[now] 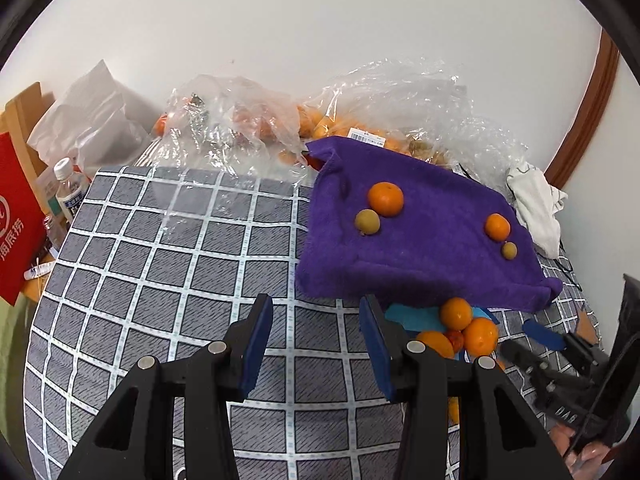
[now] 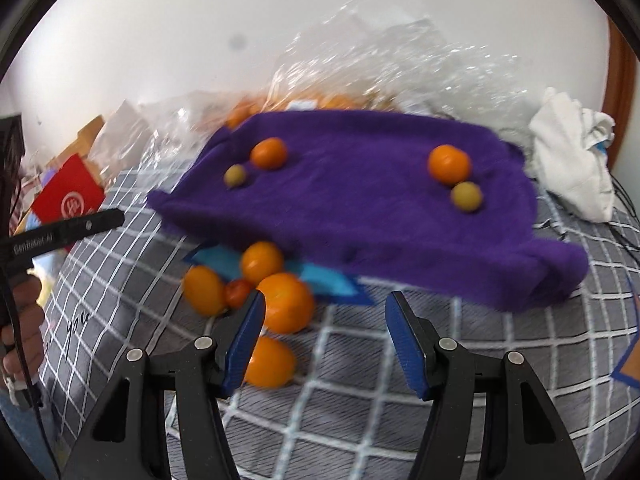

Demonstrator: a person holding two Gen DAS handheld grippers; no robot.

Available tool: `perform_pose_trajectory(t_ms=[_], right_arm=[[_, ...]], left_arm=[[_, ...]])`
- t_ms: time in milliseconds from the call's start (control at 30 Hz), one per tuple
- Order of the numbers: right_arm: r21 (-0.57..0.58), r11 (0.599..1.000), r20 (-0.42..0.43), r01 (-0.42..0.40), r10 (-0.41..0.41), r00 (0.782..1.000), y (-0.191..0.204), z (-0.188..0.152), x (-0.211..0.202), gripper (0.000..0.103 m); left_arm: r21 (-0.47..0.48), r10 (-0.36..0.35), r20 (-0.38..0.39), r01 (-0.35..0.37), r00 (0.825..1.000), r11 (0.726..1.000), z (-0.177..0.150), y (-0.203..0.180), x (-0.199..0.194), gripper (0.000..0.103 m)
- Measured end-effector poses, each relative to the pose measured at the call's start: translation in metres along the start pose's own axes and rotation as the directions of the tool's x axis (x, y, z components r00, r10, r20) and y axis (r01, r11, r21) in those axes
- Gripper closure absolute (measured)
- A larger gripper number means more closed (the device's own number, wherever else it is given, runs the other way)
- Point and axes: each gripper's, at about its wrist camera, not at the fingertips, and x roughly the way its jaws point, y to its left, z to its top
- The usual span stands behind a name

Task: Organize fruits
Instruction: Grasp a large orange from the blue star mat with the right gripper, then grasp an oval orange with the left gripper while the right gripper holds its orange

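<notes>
Grey checked cloth [image 1: 160, 280] covers the surface under both tools; whether it is a bed or a table I cannot tell. Ahead of both sets of jaws lies a purple towel [image 1: 420, 248], spread flat, carrying two oranges, one on its left half [image 1: 385, 199] and one on its right [image 1: 497, 226], each with a small greenish fruit [image 1: 367, 222] just beside it. Beyond the towel, clear plastic bags [image 1: 240, 120] hold more oranges.

Nearer, a loose cluster of oranges [image 2: 285, 302] with one small red fruit [image 2: 238, 293] sits at the towel's front edge, just ahead and left of the right gripper [image 2: 324, 336], whose left pad nearly touches the closest orange. Its jaws stand parted with nothing between them. The left gripper [image 1: 316, 340] hangs over bare cloth, jaws also apart and empty, the cluster off to its right.

My guess is the sorting is partway, with the cluster waiting to be set out. Next, the right jaws would need to shift left to straddle one orange, then close gently so it doesn't roll into its neighbours
</notes>
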Motion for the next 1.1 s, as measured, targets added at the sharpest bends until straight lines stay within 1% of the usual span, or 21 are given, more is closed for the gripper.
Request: perform_pose_trajectory(t_ms=[200, 367, 467, 500, 533, 567, 700, 867, 933, 1000, 1033, 1100], right_arm=[[-0.012, 1.0, -0.035, -0.005, 0.004, 0.999, 0.012, -0.013, 0.012, 0.041], [0.004, 0.999, -0.047, -0.035, 0.035, 0.998, 0.011, -0.018, 0.016, 0.041], [0.0, 0.998, -0.064, -0.058, 0.058, 0.996, 0.015, -0.02, 0.02, 0.047], [-0.006, 0.998, -0.068, -0.06, 0.06, 0.996, 0.016, -0.021, 0.021, 0.054], [-0.015, 0.998, -0.073, -0.061, 0.06, 0.996, 0.018, -0.023, 0.022, 0.064], [-0.025, 0.998, -0.074, -0.056, 0.054, 0.996, 0.02, -0.024, 0.022, 0.069], [-0.021, 0.998, -0.065, -0.058, 0.057, 0.996, 0.013, -0.029, 0.015, 0.069], [-0.001, 1.0, -0.012, 0.001, -0.001, 1.0, -0.01, -0.029, -0.002, 0.069], [-0.002, 0.998, 0.004, 0.055, -0.055, 0.998, -0.023, -0.028, -0.006, 0.069], [-0.004, 0.994, 0.007, 0.106, -0.106, 0.994, -0.032, -0.027, -0.006, 0.069], [0.0, 0.993, 0.001, 0.118, -0.118, 0.993, -0.038, -0.028, -0.005, 0.069], [0.011, 0.993, -0.01, 0.114, -0.114, 0.993, -0.046, -0.029, -0.002, 0.069]], left_arm=[[-0.01, -0.002, 0.002, 0.002, 1.0, 1.0, -0.007, 0.007, -0.006, 0.06], [-0.025, -0.004, -0.007, 0.003, 1.0, 1.0, -0.013, 0.01, -0.006, 0.06], [-0.033, -0.01, -0.017, 0.009, 1.0, 0.999, -0.017, 0.009, -0.005, 0.06], [-0.031, -0.009, -0.021, 0.008, 1.0, 0.999, -0.018, 0.007, -0.004, 0.06], [-0.028, -0.007, -0.024, 0.006, 1.0, 1.0, -0.02, 0.005, -0.004, 0.06], [-0.023, -0.004, -0.027, 0.003, 1.0, 1.0, -0.022, 0.003, -0.004, 0.06], [-0.017, -0.007, -0.039, 0.007, 0.999, 1.0, -0.027, -0.004, -0.002, 0.06], [-0.001, -0.028, -0.057, 0.027, 0.998, 1.0, -0.03, -0.021, 0.002, 0.06], [0.014, -0.034, -0.064, 0.035, 0.997, 0.999, -0.031, -0.031, 0.006, 0.06], [0.029, -0.05, -0.076, 0.052, 0.996, 0.998, -0.031, -0.044, 0.012, 0.06], [0.033, -0.058, -0.081, 0.061, 0.995, 0.998, -0.031, -0.048, 0.014, 0.06], [0.04, -0.078, -0.092, 0.082, 0.993, 0.996, -0.033, -0.058, 0.019, 0.06]])
